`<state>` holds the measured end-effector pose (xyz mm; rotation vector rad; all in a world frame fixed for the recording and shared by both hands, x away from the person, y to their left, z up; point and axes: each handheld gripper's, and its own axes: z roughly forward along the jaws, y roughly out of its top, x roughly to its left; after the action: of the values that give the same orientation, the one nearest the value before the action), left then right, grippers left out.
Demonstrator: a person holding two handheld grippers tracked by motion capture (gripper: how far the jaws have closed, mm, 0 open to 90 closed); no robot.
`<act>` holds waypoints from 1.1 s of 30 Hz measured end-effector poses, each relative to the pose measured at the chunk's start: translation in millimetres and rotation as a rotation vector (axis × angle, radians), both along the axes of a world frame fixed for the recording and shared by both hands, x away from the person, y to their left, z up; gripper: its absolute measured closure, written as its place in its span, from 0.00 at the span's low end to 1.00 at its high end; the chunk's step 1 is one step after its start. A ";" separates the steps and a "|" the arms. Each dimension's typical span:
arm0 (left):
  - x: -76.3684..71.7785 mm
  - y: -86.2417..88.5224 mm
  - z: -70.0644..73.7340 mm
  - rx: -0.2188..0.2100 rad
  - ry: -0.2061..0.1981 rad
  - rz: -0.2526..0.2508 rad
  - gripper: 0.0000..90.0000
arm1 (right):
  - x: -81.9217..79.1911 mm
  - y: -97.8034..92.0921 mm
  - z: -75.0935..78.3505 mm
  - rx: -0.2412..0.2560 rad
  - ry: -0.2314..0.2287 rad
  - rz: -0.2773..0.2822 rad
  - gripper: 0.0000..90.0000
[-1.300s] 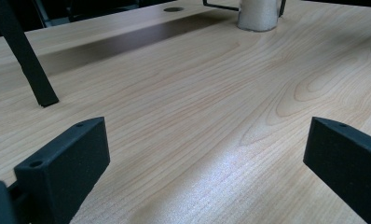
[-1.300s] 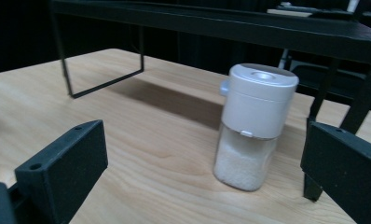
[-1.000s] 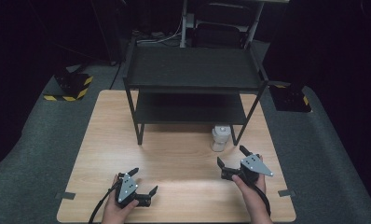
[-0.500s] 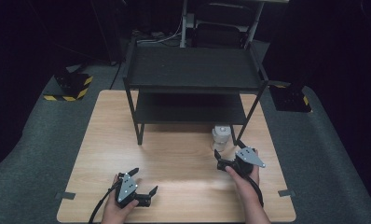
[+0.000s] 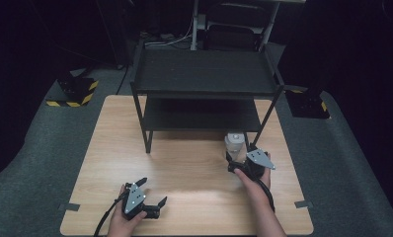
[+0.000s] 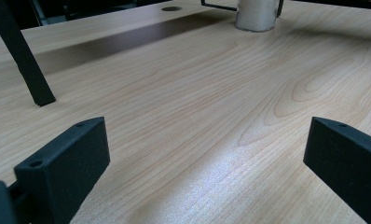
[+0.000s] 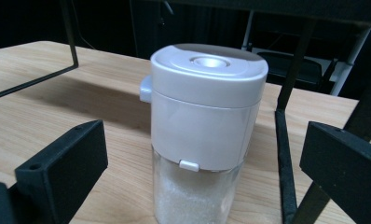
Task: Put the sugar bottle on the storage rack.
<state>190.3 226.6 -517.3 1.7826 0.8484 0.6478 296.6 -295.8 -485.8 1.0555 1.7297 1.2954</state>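
Dark floor and black equipment surrounded a pale wooden table (image 5: pixel 184 163), on whose far half stood a black two-tier shelf rack (image 5: pixel 204 74).

At the near left corner, the person's left hand held the left gripper (image 5: pixel 146 193) low over the bare wood, its jaws spread wide with nothing between them. Its own camera looked across the wood grain past one black foot of the rack, and caught the shaker (image 6: pixel 257 14) far off at the top edge, well apart from that gripper (image 6: pixel 207 154).

To the right, the shaker (image 5: pixel 234 144) stood upright on the table just by the rack's front right leg. It had a grey cap over a clear body. The right gripper (image 5: pixel 238 159) sat just in front of it, held in the person's right hand.

From above, how far the right jaws stood apart was hard to judge. The right gripper view settled it: the right gripper (image 7: pixel 200 172) stood wide open, one jaw on either side of the shaker (image 7: pixel 204 126), with clear gaps both sides and no contact. That close view also showed white grains filling the clear lower part, and a small tab on the cap's rim.
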 end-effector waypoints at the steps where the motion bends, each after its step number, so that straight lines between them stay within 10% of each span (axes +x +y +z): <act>1: -0.1 -0.1 0.0 0.001 0.000 0.000 0.01 | 1.3 1.2 -0.5 -0.002 0.001 -0.005 0.00; 22: -0.4 0.1 -0.6 -0.004 -0.002 0.001 0.01 | 16.9 12.9 -5.6 0.000 -0.004 -0.041 0.02; 33: -0.3 0.5 -0.8 -0.008 -0.001 0.000 0.01 | 20.9 24.1 -21.5 0.020 -0.037 -0.071 0.24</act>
<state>190.0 227.0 -518.2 1.7754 0.8497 0.6447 317.5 -271.7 -507.4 1.0881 1.6408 1.2827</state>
